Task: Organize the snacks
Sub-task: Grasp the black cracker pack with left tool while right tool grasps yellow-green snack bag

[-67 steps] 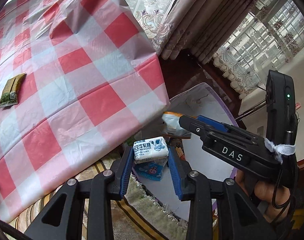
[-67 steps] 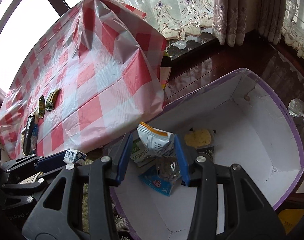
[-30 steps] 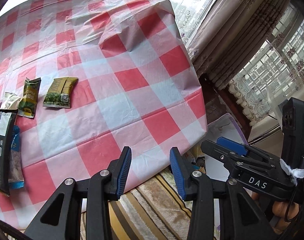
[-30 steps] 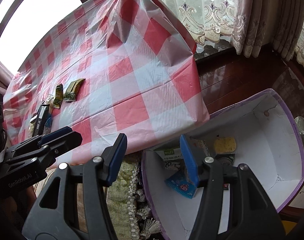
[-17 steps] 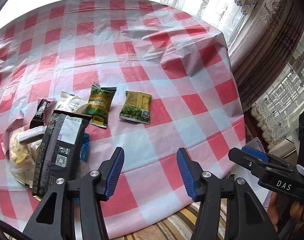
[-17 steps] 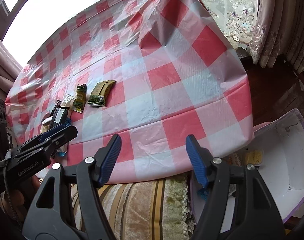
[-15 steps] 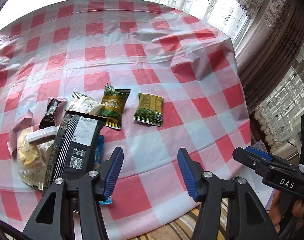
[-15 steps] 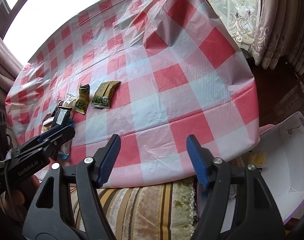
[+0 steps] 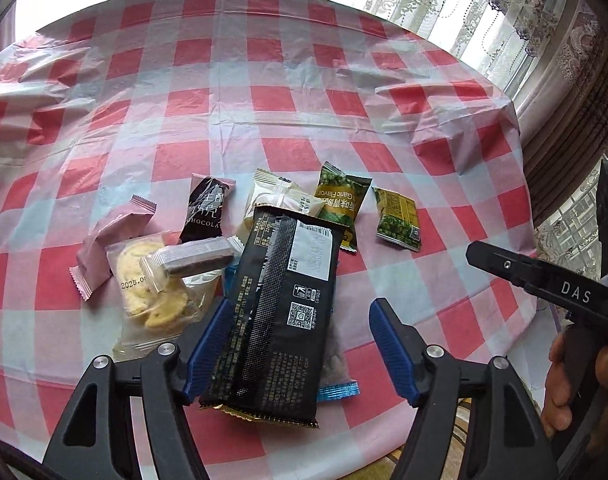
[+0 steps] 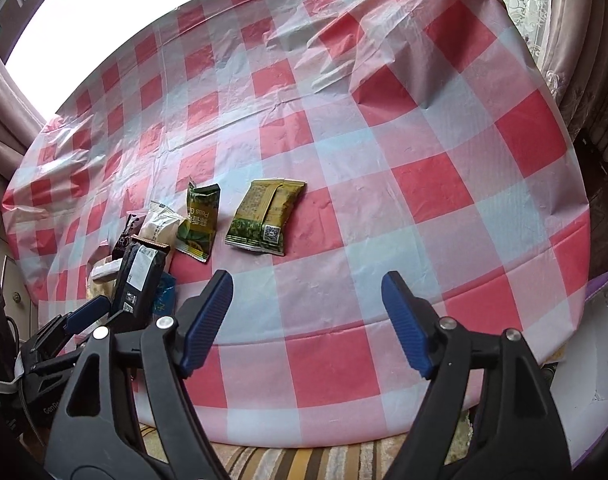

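A heap of snacks lies on the red-and-white checked tablecloth point(image 9: 288, 108). A long black packet point(image 9: 280, 304) rests on top, with cookies in a clear bag point(image 9: 152, 292), a pink packet point(image 9: 108, 240) and a chocolate packet point(image 9: 206, 212) to its left. Two green pea packets point(image 9: 339, 200) point(image 9: 397, 220) lie behind it. My left gripper point(image 9: 300, 304) hovers over the black packet with its jaws opening; the packet's near end sits between them, with a clear gap at the right pad. My right gripper point(image 10: 305, 280) is opening over bare cloth, short of a green packet point(image 10: 264, 216).
A white box with a purple rim point(image 10: 595, 288) stands low beside the table on the right. Curtains point(image 9: 563, 80) hang behind. A striped cushion point(image 10: 304, 460) lies under the table's near edge. A hand point(image 9: 563, 392) holds the right gripper's handle.
Both grippers held snacks over the white box, then came away empty. They swung over the table toward the snack heap, and their jaws spread wider.
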A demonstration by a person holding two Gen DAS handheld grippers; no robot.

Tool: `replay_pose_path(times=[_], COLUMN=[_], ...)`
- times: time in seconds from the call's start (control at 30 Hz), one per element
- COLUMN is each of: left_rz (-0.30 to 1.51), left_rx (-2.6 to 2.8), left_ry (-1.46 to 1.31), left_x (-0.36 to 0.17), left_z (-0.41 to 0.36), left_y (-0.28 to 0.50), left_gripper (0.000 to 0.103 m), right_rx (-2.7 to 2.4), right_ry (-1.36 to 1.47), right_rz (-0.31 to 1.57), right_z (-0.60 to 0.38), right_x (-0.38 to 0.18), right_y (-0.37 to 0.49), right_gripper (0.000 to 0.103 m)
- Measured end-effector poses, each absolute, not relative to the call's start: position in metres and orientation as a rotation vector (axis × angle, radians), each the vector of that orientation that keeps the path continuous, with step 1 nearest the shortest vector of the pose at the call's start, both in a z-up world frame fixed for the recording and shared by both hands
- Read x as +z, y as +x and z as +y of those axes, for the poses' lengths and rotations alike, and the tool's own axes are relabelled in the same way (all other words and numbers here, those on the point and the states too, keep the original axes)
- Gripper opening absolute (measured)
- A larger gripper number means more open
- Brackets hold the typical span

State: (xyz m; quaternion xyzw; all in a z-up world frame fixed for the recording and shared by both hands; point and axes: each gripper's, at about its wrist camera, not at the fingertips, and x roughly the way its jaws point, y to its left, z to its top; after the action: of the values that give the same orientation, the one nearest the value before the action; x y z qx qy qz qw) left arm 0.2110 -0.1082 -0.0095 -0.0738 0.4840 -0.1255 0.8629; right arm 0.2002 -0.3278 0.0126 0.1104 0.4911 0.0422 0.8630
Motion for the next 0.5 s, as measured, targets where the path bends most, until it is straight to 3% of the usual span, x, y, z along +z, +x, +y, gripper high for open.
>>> replay_pose_path(times=[0.4,0.5], left_rz=[1.072,1.074], left_rx=[-0.278,-0.270], left_ry=[-0.191,-0.181], left_x=[-0.029,-0.031], left_z=[-0.099,-0.101], left_y=[0.215,0.214], left_gripper=[0.071,0.060], right_rx=[0.063,0.042], right_ry=[0.199,0.192], right_rz=[1.058,1.058], right_z=[-0.287,-0.283], right_x=[-0.015,-0.020], right_y=[0.241,0.248], right_gripper=[0.080,0.080])
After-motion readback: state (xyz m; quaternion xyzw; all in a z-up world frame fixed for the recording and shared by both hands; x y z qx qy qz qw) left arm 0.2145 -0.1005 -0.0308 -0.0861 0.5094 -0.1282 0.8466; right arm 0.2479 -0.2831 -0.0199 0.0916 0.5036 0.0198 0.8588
